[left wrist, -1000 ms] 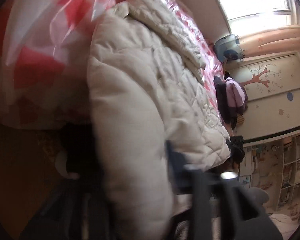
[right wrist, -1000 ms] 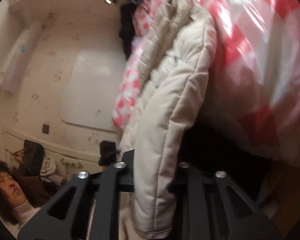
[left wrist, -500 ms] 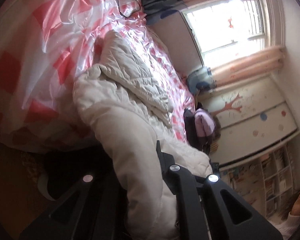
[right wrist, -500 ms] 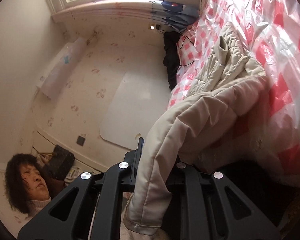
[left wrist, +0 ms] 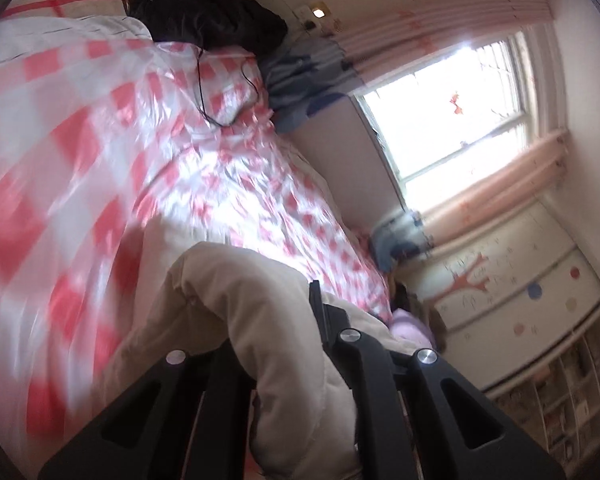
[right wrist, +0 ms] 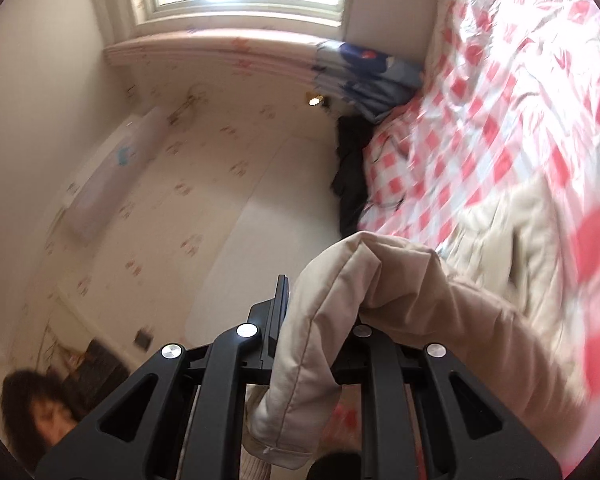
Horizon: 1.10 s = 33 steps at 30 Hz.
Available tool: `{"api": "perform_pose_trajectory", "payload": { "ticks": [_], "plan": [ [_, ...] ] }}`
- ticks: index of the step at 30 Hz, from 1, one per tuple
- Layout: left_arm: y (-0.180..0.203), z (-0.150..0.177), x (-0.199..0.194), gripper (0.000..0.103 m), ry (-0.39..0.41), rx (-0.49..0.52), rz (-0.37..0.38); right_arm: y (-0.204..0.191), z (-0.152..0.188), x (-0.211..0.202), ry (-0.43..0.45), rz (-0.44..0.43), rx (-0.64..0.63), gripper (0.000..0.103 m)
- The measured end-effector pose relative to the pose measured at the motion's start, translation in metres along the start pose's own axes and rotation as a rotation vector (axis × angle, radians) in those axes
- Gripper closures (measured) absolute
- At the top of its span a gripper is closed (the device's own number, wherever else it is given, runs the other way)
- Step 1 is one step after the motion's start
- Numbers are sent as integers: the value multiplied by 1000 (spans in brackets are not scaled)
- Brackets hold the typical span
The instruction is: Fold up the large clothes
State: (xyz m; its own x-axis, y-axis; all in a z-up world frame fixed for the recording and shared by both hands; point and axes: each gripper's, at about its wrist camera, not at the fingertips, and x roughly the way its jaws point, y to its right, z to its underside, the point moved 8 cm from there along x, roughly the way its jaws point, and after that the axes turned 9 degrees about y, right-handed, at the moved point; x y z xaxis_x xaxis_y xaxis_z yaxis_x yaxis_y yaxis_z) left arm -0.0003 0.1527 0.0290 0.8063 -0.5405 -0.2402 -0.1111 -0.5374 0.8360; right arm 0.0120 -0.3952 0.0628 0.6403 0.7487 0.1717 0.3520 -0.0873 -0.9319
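Left wrist view: left gripper (left wrist: 278, 344) clamps the beige coat (left wrist: 236, 300), lower centre; right gripper (right wrist: 320, 328) likewise. Carry both edges level, apparently over the checkered sheet (left wrist: 100, 128).

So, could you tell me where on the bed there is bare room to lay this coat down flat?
The red-and-white checked plastic cover lies bare between the padded beige coat and the black garment heap, apart from a thin black cable. It is crowded by the blue bedding under the window, and near the pink item past the coat.
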Motion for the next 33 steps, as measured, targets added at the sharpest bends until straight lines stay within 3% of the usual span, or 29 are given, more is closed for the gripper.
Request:
{"api": "perform_pose_trajectory", "payload": {
  "ticks": [4, 7, 10, 13, 15, 17, 18, 19, 20, 22, 23, 26, 29, 31, 33],
  "plan": [
    [-25, -22, 65, 94, 19, 1, -82, 53, -38, 46, 21, 123, 29, 89],
    [-65, -21, 117, 94, 10, -16, -188, 111, -49, 68, 32, 243, 68, 89],
    [-124, -6, 167, 92, -52, -18, -341, 175, -48, 85, 9, 396, 104, 86],
    [-160, 10, 191, 91, -108, -38, -411, 214, -43, 92, -3, 431, 196, 81],
    [-159, 8, 192, 90, -120, -49, -406, 215, -45, 93, 2, 406, 232, 72],
    [-146, -1, 188, 80, -128, -76, -365, 206, -49, 94, -3, 383, 238, 43],
    [-136, -8, 181, 76, -116, -113, -310, 198, -52, 94, -4, 387, 223, 35],
    [-127, -15, 174, 64, -96, -156, -255, 183, -54, 94, 0, 401, 173, 18],
    [-116, -22, 165, 50, -68, -213, -192, 169, -56, 92, 12, 397, 119, 12],
    [-101, -34, 146, 34, -2, -270, -131, 135, -52, 90, 30, 430, -79, 8],
    [-90, -37, 138, 33, 34, -241, -131, 120, -44, 95, 8, 463, -193, 7],
    [-32, -22, 134, 27, 54, 56, -150, 101, 4, 141, -216, 609, -519, 7],
    [18, 42, 170, 25, -126, 289, -92, 121, 48, 186, -416, 751, -765, 7],
    [28, 90, 206, 25, -256, 441, -125, 153, 62, 214, -500, 862, -859, 7],
    [14, 116, 243, 25, -339, 531, -219, 192, 57, 231, -509, 945, -831, 7]
  ]
}}
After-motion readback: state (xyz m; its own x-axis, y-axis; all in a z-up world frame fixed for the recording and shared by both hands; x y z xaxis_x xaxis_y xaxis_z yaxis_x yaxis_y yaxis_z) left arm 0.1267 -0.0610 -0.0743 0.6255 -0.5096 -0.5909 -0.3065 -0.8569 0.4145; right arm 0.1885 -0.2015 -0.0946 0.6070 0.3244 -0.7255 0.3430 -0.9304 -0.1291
